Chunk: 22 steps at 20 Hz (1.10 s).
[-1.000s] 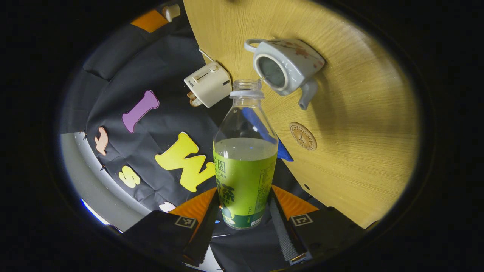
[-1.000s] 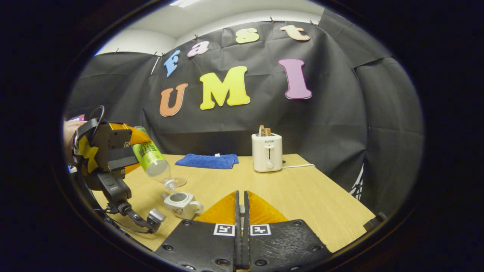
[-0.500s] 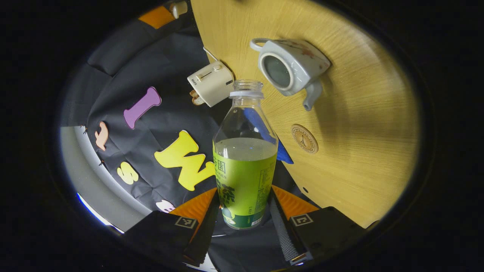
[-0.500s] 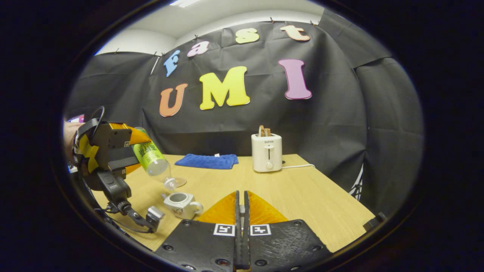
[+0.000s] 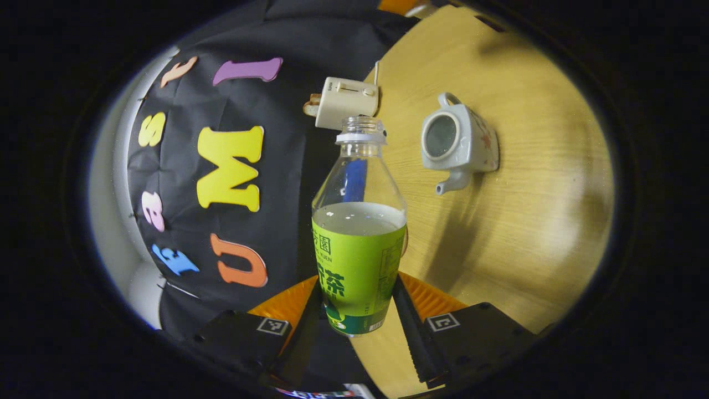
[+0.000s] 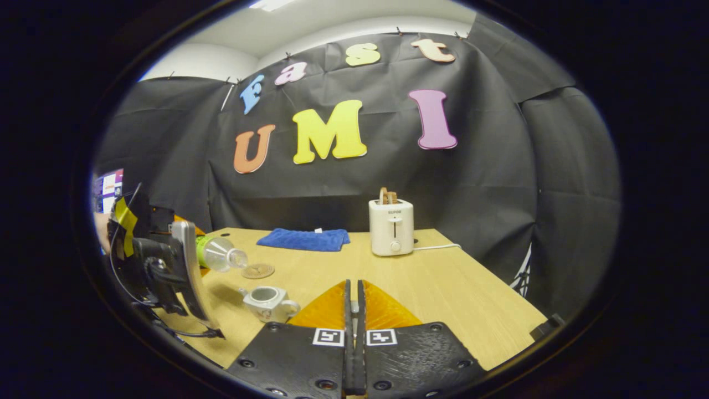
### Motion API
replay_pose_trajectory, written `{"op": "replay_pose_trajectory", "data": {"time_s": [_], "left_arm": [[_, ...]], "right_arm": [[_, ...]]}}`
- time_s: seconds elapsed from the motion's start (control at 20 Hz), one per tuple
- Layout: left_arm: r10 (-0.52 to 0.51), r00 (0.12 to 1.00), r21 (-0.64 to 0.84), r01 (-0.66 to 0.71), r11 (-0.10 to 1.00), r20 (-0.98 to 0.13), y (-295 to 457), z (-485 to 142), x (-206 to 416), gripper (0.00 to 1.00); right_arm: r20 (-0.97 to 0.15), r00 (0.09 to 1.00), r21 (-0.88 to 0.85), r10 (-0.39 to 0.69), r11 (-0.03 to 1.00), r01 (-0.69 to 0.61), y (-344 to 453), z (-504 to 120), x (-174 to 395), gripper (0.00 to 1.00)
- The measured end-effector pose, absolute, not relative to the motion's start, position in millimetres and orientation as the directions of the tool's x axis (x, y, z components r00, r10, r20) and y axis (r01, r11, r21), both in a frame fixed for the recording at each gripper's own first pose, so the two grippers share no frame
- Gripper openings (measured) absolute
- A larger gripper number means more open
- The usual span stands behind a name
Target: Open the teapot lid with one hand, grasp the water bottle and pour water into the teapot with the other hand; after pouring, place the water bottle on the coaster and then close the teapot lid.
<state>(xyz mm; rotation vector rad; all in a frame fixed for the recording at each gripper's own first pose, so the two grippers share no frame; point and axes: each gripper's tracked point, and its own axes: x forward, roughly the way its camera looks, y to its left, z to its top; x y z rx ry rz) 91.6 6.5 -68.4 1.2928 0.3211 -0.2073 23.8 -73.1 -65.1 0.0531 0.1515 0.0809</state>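
We are looking at the table (image 6: 443,288), which is carrying everything else in the booth. At its back edge the toaster (image 6: 391,227) is standing upright with a slice poking out of its top, and the blue cloth (image 6: 303,239) is lying flat to its left. We are holding the bottle (image 5: 359,244) in the left gripper (image 5: 357,327), with both fingers pressing on its green label from either side; the cap is off and liquid is filling it to about the top of the label. In the right gripper view we are seeing that bottle (image 6: 219,254) tilted close to level, its mouth pointing toward the coaster (image 6: 258,271) and hanging above the table. The teapot (image 6: 270,302) is sitting on the table below and a little in front of the bottle's mouth, its top opening bare and its handle turned toward the right gripper (image 6: 353,332). We are keeping the right gripper's fingers pressed together with only a thin slit between them; whether anything is pinched there we cannot tell. In the left gripper view the teapot (image 5: 458,143) is lying off to the right of the bottle's neck, apart from it.
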Motion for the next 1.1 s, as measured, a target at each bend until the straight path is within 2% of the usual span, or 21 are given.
{"op": "replay_pose_trajectory", "data": {"time_s": [0.15,0.2,0.25,0.5,0.7,0.85,1.1], "left_arm": [[-0.021,0.932,0.799,0.323,0.508,-0.363,7.1,-70.8,78.5,0.75],[-0.030,0.931,0.757,0.313,0.574,-0.363,5.5,-69.3,75.9,0.79],[-0.046,0.933,0.700,0.301,0.648,-0.358,6.4,-69.5,72.1,0.75],[-0.123,0.930,0.387,0.261,0.884,-0.345,-1.8,-71.9,54.8,0.76],[-0.146,0.942,0.131,0.193,0.972,-0.303,-3.6,-57.6,49.0,0.76],[-0.132,0.970,-0.027,0.129,0.991,-0.202,8.6,-34.1,67.7,0.76],[-0.105,0.985,-0.078,0.095,0.992,-0.134,21.1,-4.1,112.0,0.76]], "right_arm": [[-0.147,0.984,0.065,0.101,0.994,-0.093,-62.6,-62.2,24.0,0.00],[-0.146,0.984,0.066,0.104,0.993,-0.096,-59.8,-59.5,24.4,0.00],[-0.143,0.984,0.065,0.110,0.993,-0.101,-56.7,-57.7,24.9,0.00],[-0.134,0.983,0.058,0.123,0.992,-0.116,-47.1,-50.7,25.6,0.00],[-0.132,0.982,0.054,0.133,0.991,-0.126,-37.2,-48.3,26.3,0.00],[-0.132,0.981,0.048,0.144,0.989,-0.139,-28.1,-47.0,28.6,0.00],[-0.138,0.977,0.047,0.160,0.987,-0.155,-16.6,-50.0,33.1,0.00]]}}
